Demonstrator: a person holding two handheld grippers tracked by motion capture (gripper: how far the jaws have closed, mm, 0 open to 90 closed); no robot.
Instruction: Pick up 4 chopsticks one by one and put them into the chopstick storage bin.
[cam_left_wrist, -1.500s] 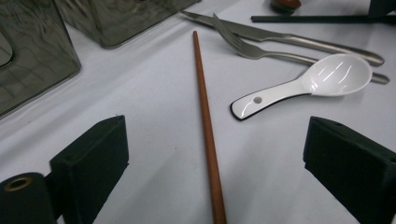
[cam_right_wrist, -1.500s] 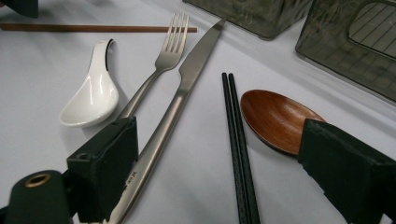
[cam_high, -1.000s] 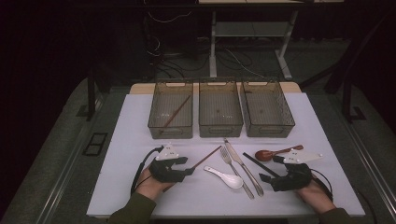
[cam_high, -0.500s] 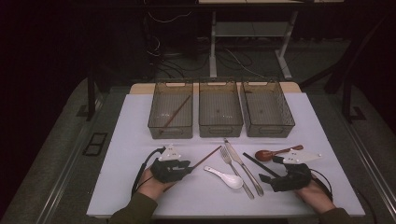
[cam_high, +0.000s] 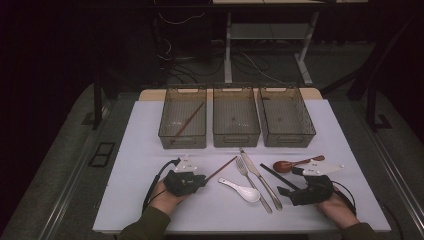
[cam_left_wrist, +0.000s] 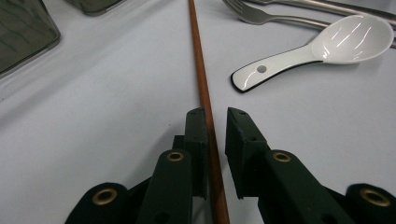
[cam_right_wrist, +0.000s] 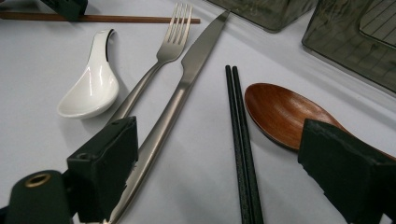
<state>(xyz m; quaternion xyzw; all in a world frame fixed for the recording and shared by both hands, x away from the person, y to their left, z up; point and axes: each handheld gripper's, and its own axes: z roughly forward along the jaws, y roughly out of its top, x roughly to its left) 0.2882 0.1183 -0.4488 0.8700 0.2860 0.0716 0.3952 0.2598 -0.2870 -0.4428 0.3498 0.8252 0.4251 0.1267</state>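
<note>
- Well, I can read no brand, label or writing on anything here; the white spoon has just a small round hole in its handle.
- My left gripper sits low on the table with its jaws nearly together around the brown chopstick; a thin gap shows on either side of the stick, so I cannot tell if it is pinched.
- That chopstick lies flat on the white surface, running away from the jaws toward the fork, just beside the white spoon.
- My right gripper has its jaws spread wide, straddling the knife, the black chopsticks and the bowl of the wooden spoon.
- Against the earlier high view, both hands sit in much the same places; the left has barely shifted along the stick.
- Another brown stick rests in the left bin.
</note>
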